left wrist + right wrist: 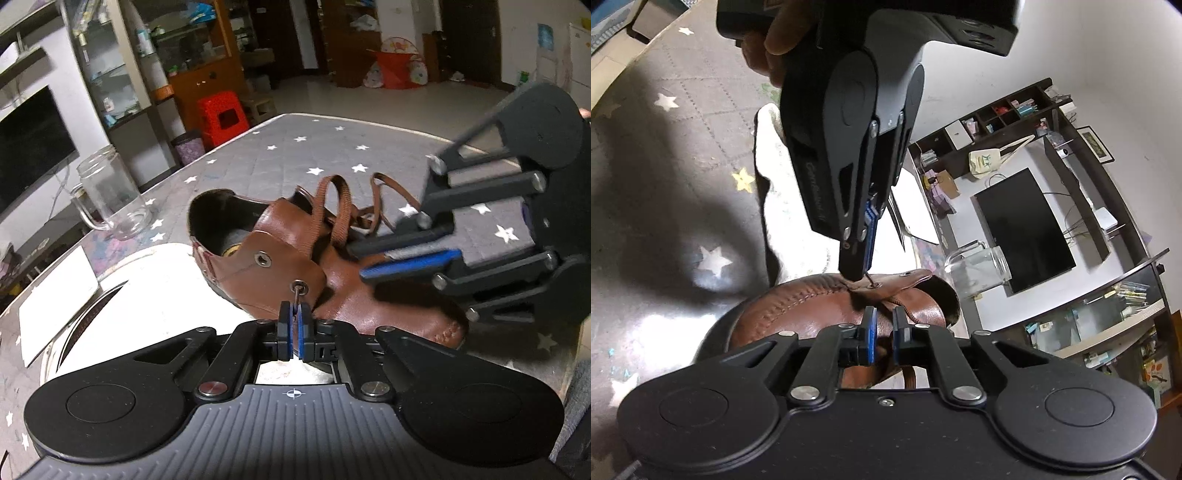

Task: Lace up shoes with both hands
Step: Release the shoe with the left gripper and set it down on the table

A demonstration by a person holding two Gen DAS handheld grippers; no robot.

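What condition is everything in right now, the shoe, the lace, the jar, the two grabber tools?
Brown leather shoe: lying on the star quilt, partly unlaced.
Lace tip: poking out of the lower eyelet, pinched.
Lace loops: slack above the tongue.
Left gripper: shut on the lace tip.
Right gripper: open.
Glass jar: upright, empty, lidless.

You are looking at a shoe lying on the quilted mat. Your left gripper is sitting at the shoe's near side, pinching the lace tip poking from an eyelet. Your right gripper is reaching in from the shoe's right. A glass jar is standing left of the shoe.
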